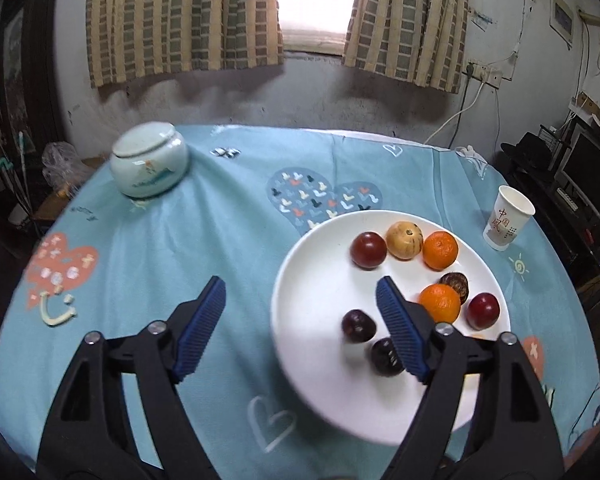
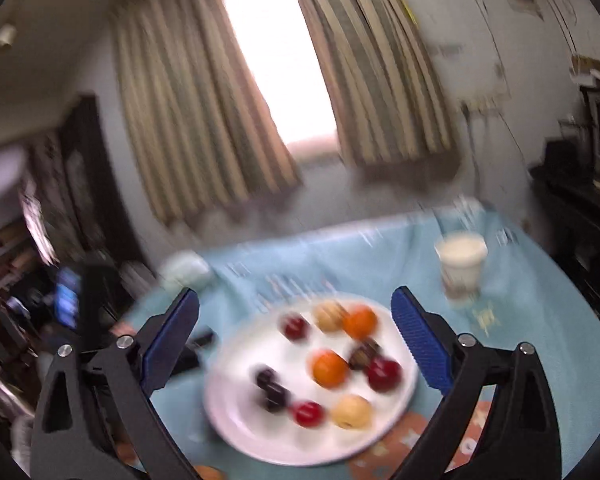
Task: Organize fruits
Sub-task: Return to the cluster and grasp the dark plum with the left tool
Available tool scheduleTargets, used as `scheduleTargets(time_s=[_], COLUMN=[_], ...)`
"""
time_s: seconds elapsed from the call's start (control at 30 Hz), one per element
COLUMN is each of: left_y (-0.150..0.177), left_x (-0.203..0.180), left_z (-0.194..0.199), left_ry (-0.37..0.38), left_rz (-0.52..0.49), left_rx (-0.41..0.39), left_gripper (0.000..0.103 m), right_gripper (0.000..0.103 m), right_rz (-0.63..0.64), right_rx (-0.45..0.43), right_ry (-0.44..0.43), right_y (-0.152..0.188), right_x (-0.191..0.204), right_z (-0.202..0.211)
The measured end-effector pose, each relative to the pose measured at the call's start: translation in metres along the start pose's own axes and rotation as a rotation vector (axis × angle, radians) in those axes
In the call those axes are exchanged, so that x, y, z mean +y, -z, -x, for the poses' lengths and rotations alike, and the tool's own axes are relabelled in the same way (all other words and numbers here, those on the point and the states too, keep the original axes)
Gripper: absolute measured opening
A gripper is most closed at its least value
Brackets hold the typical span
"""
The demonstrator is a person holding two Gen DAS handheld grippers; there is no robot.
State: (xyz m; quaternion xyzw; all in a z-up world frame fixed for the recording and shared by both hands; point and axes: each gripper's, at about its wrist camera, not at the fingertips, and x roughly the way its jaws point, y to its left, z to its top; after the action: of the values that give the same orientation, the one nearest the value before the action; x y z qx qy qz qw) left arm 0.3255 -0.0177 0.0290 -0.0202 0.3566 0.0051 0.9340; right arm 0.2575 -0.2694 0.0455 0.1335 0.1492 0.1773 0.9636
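The fruits [image 1: 439, 250] all sit on the white plate [image 1: 311, 280] on the bench [image 1: 160, 240]. Both the left gripper [image 1: 300, 292] and the right gripper [image 2: 296, 304] have their fingers wide apart, holding nothing. The job looks almost finished, maybe done.

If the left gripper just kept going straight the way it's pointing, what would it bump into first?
Probably the white plate. The open left gripper straddles its left rim, pointing down at it, with a dark plum just beyond. Depth is hard to judge through the fisheye.
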Motion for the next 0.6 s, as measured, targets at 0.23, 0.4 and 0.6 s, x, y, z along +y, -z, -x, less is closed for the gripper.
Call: scheduleTargets(time_s=[0.23,0.4,0.6], left_y=[0.064,0.123,0.146], left_x=[0.022,0.032,0.042], left_z=[0.056,0.061,0.057], left_ry=[-0.147,-0.132,-0.105], left_rz=[-0.11,-0.157,-0.182], left_rx=[-0.048,0.022,0.074], left_gripper=[0.094,0.095,0.095], right_gripper=[0.102,0.102,0.102], right_rz=[0.055,-0.041,-0.125], right_rx=[-0.004,0.06,0.131], right_ry=[-0.068,-0.035,-0.02], right_y=[0.01,0.061,0.089], right_x=[0.033,0.01,-0.008], right_z=[0.04,0.056,0.07])
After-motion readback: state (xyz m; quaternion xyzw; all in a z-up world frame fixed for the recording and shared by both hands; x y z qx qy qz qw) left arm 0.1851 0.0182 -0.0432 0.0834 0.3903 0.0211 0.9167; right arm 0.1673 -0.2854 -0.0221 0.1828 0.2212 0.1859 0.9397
